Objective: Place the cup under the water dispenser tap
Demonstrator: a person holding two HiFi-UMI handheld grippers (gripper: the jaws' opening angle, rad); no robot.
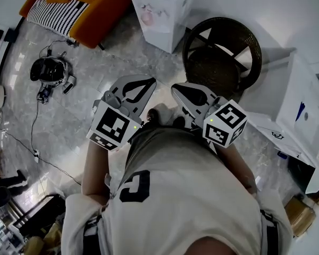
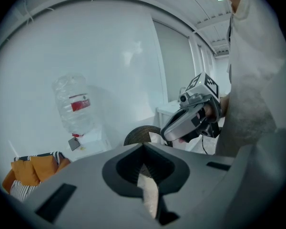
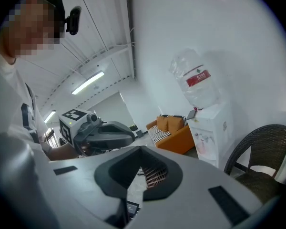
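Note:
The white water dispenser (image 1: pixel 160 9) stands by the far wall, with a clear bottle (image 3: pixel 196 80) on top of it. I see no cup in any view. Both grippers are held close in front of the person's chest, a good way short of the dispenser. My left gripper (image 1: pixel 149 84) has its jaws together with nothing between them, its tip (image 2: pixel 144 147) aimed toward the dispenser (image 2: pixel 88 144). My right gripper (image 1: pixel 176 88) beside it also has its jaws (image 3: pixel 141 149) met and empty. Each gripper shows in the other's view: the right one (image 2: pixel 188 120) and the left one (image 3: pixel 105 132).
A dark wicker chair (image 1: pixel 221 52) stands right of the dispenser. An orange sofa (image 1: pixel 74 4) with a striped cushion sits at the far left. White furniture (image 1: pixel 292 105) lines the right side. A black headset with cables (image 1: pixel 49 70) lies on the marble floor at left.

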